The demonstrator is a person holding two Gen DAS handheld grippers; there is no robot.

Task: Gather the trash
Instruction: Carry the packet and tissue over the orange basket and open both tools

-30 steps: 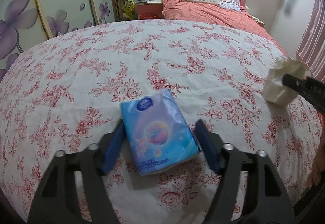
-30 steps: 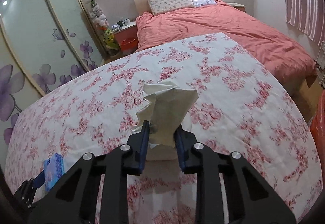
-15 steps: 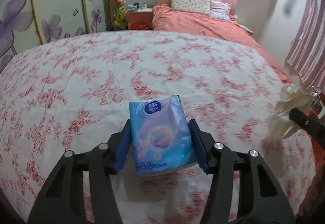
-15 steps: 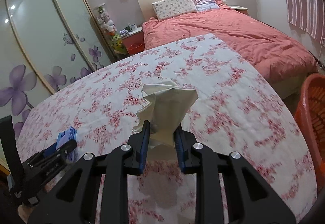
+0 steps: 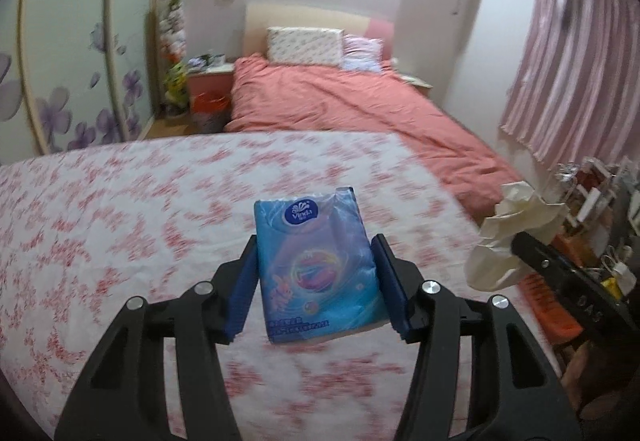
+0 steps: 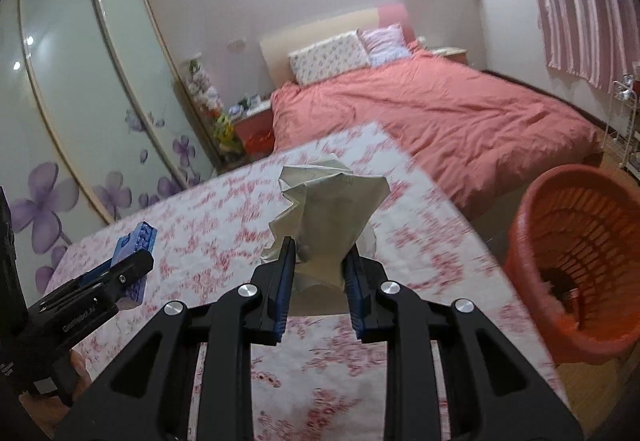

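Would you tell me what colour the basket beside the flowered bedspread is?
The basket is orange-red plastic with a slotted wall, clearest in the right wrist view.

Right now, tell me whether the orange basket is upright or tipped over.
Upright. In the right wrist view the orange basket stands on the floor beside the flowered bed, mouth facing up, its inside visible with something dark at the bottom.

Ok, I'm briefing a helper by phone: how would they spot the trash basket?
Find the flowered bedspread in front of the pink bed. On the floor off its right edge stands the orange basket, round with lattice sides, the only open container there.
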